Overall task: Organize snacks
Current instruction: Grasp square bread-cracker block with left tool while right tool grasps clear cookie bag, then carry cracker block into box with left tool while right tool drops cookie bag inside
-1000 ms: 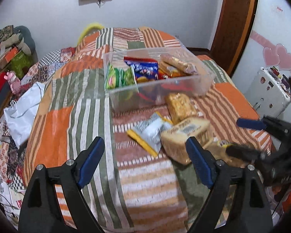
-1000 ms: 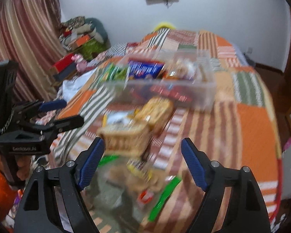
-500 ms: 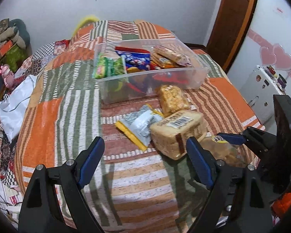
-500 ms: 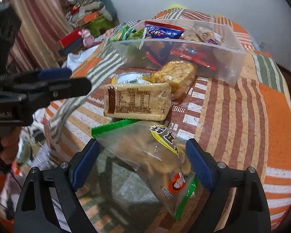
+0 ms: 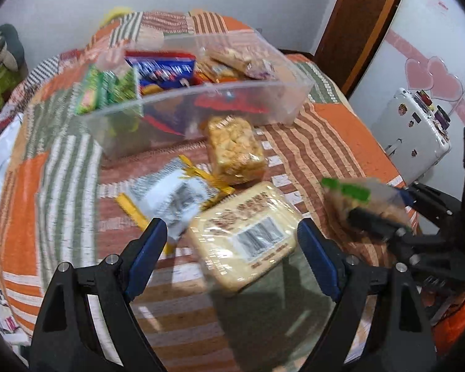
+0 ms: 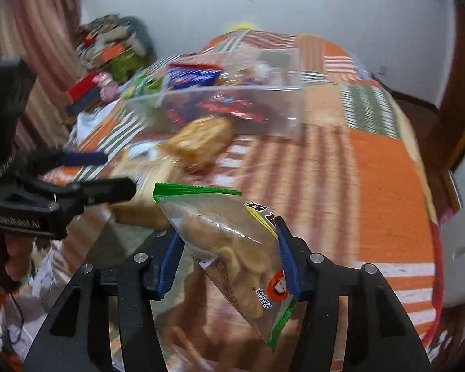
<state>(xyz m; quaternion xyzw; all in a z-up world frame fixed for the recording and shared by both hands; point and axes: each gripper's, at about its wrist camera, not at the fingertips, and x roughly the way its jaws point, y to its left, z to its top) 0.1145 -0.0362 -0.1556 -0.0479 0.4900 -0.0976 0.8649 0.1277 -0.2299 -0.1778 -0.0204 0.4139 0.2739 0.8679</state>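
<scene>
I am looking into a bedroom in a home. A bed [image 5: 341, 130] with an orange, green and white striped patchwork cover fills most of both views. Behind it stand a plain white wall [image 6: 341, 9], a brown wooden door frame [image 5: 356, 21] and a striped curtain [image 6: 43, 24]. Clothes and soft toys are heaped in the corner [image 6: 114, 43], and pink heart stickers [image 5: 431, 77] mark a white panel.

Snacks on a patchwork bed [image 5: 334, 130]
A clear bin [image 5: 201, 105] sits far; three packets, yellow [image 5: 235, 152], silver [image 5: 167, 195] and tan [image 5: 248, 232], lie nearer.
</scene>
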